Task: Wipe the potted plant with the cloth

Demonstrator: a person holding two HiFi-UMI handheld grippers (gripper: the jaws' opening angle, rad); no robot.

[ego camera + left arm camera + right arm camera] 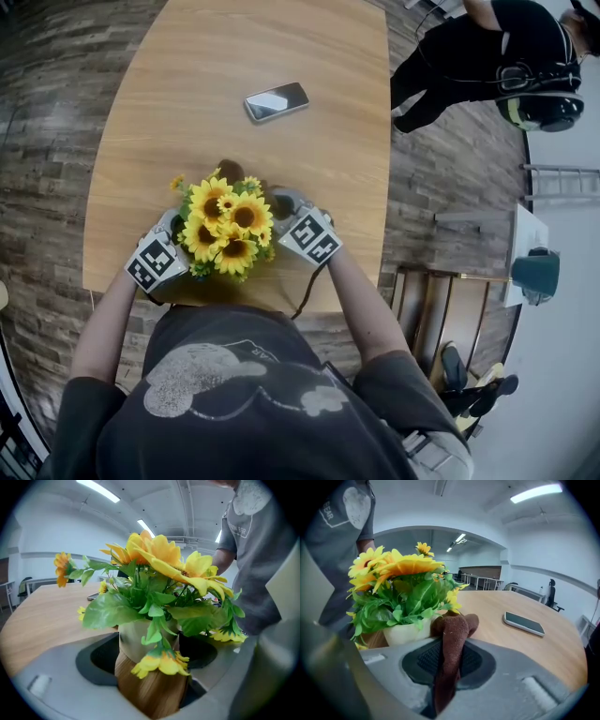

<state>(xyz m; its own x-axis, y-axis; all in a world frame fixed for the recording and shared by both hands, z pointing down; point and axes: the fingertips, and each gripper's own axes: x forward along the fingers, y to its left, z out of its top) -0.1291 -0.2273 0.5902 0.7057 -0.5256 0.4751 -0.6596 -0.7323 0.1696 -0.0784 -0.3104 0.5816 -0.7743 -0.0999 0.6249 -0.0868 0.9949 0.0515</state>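
Your left tool clamps the light-looking sunflower pot at the worktop's near edge; grip that stiff base, and let the limp brown cloth pinched in your right tool dab gently.

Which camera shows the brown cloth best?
The right gripper view: the cloth hangs close-up, pinched in the right gripper. The head view shows only a brown bit beyond the potted plant; the left gripper view, none.

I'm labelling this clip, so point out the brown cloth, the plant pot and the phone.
brown cloth (453, 631), right gripper view, its bunched upper end
plant pot (147, 688), left gripper view, its wooden lower body
phone (277, 100), head view, middle of its screen
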